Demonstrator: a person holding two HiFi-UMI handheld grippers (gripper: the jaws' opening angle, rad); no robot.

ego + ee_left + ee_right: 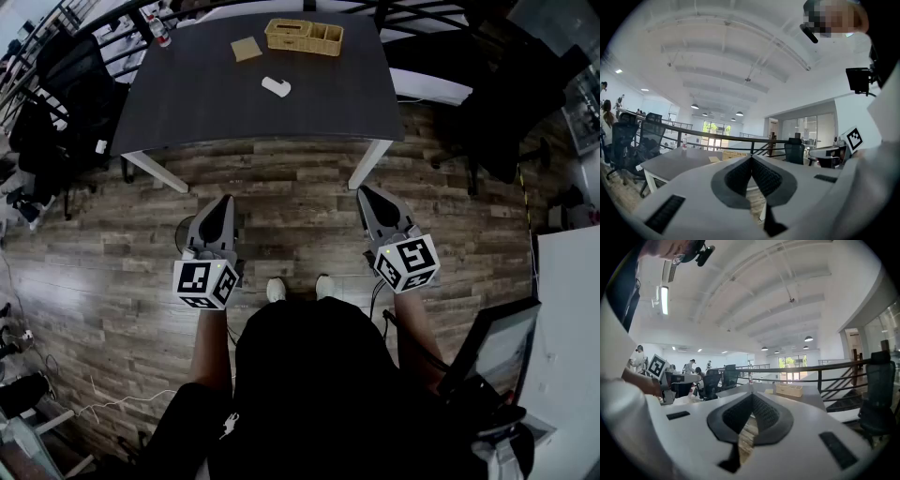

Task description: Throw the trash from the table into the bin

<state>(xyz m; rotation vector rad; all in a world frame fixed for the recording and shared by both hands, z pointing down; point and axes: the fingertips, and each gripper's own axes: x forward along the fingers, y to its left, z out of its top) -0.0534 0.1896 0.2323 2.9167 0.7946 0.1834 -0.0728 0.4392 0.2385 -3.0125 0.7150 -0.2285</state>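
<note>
Dark grey table (328,103) stands at the far side, beyond a wood-plank floor (281,206). Near the tabletop's middle lies a small white piece of trash (276,87). Farther off sit a tan square pad (247,49) and, just to its right, a wicker tray (304,36) with compartments. Both tools hang over the floor near the person, well short of the table. The left gripper (223,200) and the right gripper (366,190) each have their jaws pressed together at the tips, with nothing between them.
</note>
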